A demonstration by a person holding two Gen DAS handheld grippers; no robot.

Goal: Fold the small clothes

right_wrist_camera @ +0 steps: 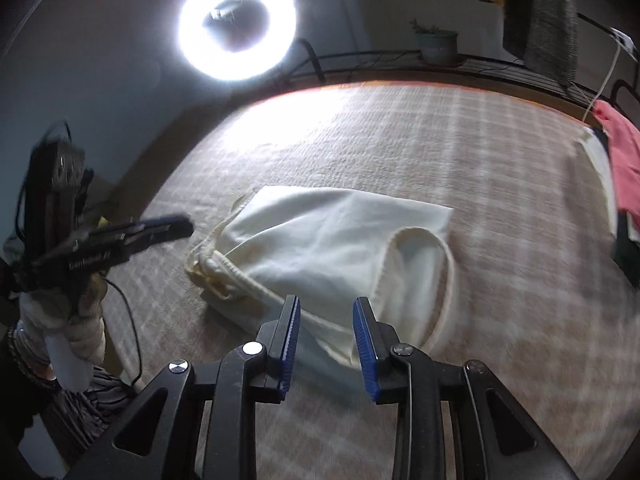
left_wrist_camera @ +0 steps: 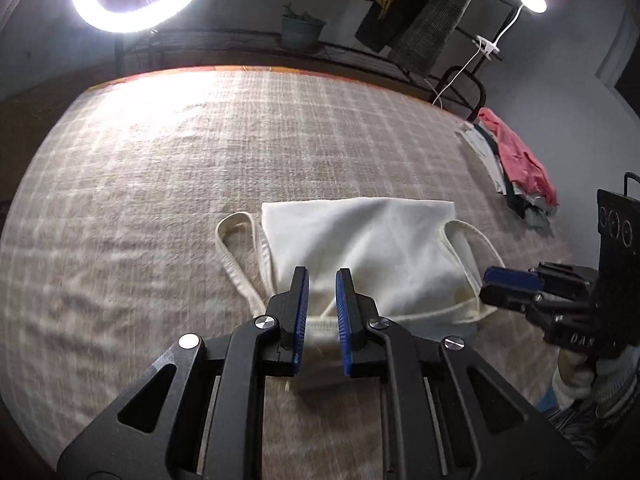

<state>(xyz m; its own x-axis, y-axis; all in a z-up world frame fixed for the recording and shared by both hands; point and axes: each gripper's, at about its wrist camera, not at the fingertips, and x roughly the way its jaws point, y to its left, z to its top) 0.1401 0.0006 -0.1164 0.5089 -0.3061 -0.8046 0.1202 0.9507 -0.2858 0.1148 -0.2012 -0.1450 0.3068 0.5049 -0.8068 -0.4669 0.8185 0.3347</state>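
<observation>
Top: cream, folded, flat mid-bed, far edge straight, strap loops trailing off both sides.
Left gripper: fingers spread, nothing between them, poised over the top's near hem.
Right gripper: spread, empty, at the near right corner by a strap loop.
Blanket: checked, bare beyond the top.
Pile: clothes at the bed's right edge, well apart.

My left tool is sitting over the near edge of the cream tank top, jaws a bit apart with nothing pinched between them. The top lies folded on the plaid-covered tabletop, and my right tool sits by its right strap. Far right there's a clothes pile with a pink piece on top.
</observation>
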